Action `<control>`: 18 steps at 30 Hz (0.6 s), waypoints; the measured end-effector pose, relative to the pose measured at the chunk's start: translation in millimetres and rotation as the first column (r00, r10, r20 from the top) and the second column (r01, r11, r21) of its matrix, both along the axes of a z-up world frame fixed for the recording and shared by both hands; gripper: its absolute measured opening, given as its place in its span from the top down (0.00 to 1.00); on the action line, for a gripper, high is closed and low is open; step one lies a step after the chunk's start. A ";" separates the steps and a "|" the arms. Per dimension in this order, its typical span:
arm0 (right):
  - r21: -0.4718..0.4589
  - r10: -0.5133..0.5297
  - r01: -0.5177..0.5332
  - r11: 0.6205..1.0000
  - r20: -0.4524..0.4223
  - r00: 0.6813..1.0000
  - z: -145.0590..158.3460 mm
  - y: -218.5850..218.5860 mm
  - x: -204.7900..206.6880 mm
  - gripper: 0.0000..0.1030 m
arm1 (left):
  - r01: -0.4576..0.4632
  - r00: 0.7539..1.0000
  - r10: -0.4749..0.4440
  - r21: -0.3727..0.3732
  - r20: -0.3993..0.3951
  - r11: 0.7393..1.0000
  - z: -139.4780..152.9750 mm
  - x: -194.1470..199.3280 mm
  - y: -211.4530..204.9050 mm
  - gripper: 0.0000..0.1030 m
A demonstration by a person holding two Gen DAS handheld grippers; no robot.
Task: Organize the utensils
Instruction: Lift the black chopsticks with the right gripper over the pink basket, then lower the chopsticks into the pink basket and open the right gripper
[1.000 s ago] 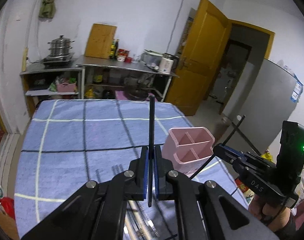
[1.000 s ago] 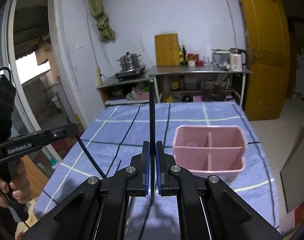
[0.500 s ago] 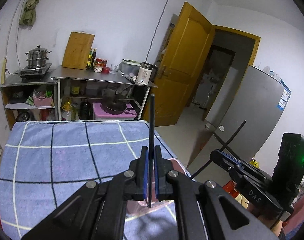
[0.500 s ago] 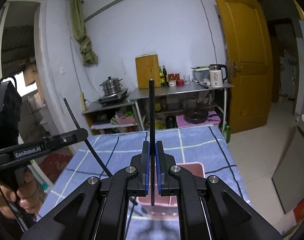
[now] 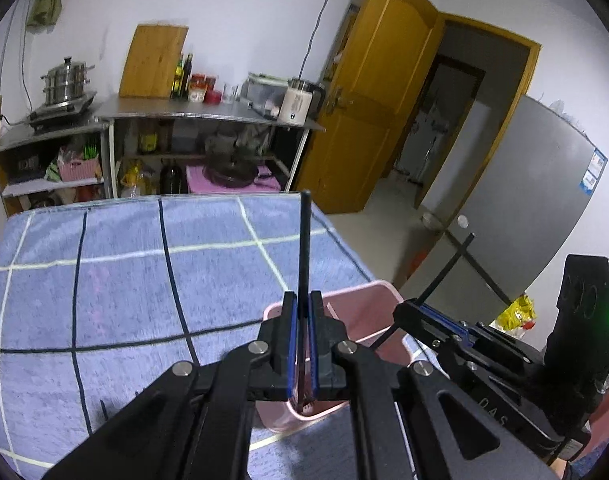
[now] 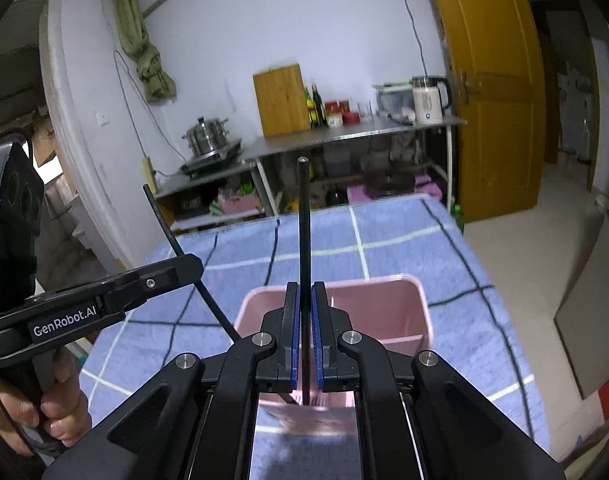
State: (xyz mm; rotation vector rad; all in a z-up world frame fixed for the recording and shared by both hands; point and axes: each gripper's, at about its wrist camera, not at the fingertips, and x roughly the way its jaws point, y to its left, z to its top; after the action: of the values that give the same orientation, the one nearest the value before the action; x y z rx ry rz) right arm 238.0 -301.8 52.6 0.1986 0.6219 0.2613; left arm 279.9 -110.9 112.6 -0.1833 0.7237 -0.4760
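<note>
1. While pinching a thin black chopstick (image 5: 304, 248) upright between blue pads, left gripper (image 5: 301, 344) hovering over the pink utensil holder (image 5: 368, 300) on the blue checked counter (image 5: 124, 280); lower tip down inside a compartment.
2. Right gripper (image 6: 305, 340) likewise clamped on a second black chopstick (image 6: 303, 224); tip dipping into the same holder (image 6: 384, 300); hand (image 6: 44, 412) gripping the left handle.

"GenRobot.AI" in white on side of left tool (image 6: 184, 276); "DAS" embossed on right tool (image 5: 414, 312) body.
</note>
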 end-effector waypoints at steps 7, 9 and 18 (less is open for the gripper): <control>-0.002 -0.008 0.008 1.000 -0.032 0.999 -16.4 -1.0 5.3 0.95 | 0.001 1.000 -0.001 0.003 -0.027 1.000 -19.4 5.8 -3.7 0.94; -0.014 -0.012 0.011 1.000 -0.031 0.999 -15.3 -1.0 5.1 0.95 | -0.003 1.000 0.003 0.006 -0.018 1.000 -18.6 4.2 -3.6 0.91; -0.009 -0.047 0.047 0.999 0.016 0.999 -0.4 -10.4 -15.0 0.82 | -0.032 0.997 0.035 -0.049 0.069 0.998 3.2 -18.9 18.5 0.60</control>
State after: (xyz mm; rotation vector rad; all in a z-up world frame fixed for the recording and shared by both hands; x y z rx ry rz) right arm 222.9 -312.2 52.2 0.2016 0.6015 0.2145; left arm 261.0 -92.4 115.8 -0.2222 0.6408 -0.4657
